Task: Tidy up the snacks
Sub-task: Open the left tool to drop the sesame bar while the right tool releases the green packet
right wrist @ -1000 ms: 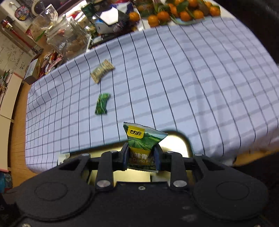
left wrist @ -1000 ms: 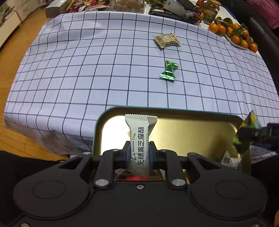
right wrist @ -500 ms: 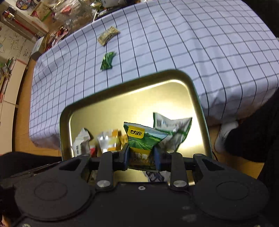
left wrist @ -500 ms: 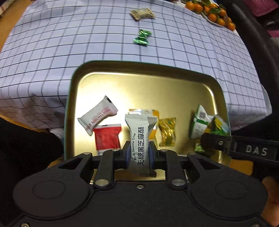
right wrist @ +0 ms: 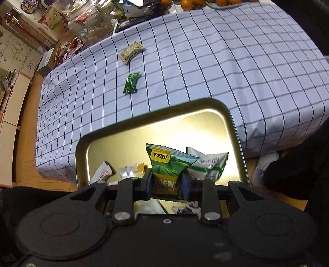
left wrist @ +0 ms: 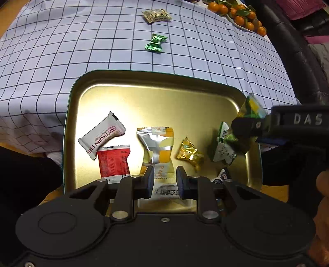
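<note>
Sesame crisp packet [left wrist: 167,192] lies in tray [left wrist: 156,82] under open left hand-held gripper [left wrist: 163,181].

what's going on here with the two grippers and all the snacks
A person is sorting snacks into a gold tray. The left gripper is open above a black sesame crisp packet lying in the tray. The right gripper is shut on a green pea packet over the tray. A green candy and a tan snack remain on the checked tablecloth.

You see the gold tray [left wrist: 156,82] holding several wrapped snacks; the white sesame packet [left wrist: 167,192] lies flat inside. The green candy [left wrist: 155,43] and beige packet [left wrist: 156,15] lie on the cloth.
</note>
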### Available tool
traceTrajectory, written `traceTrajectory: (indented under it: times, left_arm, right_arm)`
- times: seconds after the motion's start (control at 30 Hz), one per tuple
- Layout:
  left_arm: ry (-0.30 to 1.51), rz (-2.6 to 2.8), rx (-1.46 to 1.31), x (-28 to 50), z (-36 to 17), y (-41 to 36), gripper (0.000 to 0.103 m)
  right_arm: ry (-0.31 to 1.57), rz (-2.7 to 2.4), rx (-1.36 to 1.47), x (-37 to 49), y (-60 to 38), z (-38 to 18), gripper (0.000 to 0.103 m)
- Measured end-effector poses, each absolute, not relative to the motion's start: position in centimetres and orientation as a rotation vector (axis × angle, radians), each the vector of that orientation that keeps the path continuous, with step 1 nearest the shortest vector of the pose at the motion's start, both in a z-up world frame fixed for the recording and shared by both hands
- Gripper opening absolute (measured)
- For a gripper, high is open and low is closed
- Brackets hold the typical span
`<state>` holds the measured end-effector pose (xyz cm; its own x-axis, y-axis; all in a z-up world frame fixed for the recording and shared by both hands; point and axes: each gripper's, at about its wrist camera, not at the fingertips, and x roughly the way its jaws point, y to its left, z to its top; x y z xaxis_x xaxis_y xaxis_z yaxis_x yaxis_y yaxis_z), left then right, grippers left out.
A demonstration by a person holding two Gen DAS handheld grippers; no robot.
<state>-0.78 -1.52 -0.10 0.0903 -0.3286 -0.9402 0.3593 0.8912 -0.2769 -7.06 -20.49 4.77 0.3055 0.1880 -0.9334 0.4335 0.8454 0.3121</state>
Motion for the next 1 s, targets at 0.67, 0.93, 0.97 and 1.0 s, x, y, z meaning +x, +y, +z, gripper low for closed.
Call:
traceTrajectory:
  times: [0.67,0.93,0.97,1.0]
  left_arm:
    - [1.375,-0.414,0.113,-1.1,-0.8,-2.0,0.032]
    - [1.417,-0.370,0.131,-0.8,-1.4,-1.9,0.032]
    - [1.420,-0.369,0.129,-0.7,-1.3,-1.9,0.032]
    - [1.421,-0.366,0.130,-0.7,-1.2,-1.8,0.032]
  right_arm:
    - [1.411,-0.263,0.579,-7.8,-21.3,1.6,0.036]
    - [1.475,-0.275,0.610,-8.9,-21.6,1.0,0.036]
    - [1.482,-0.272,0.605,-8.8,-21.5,1.1,0.036]
    - [1.490,-0.269,0.601,-8.8,-21.3,1.1,0.036]
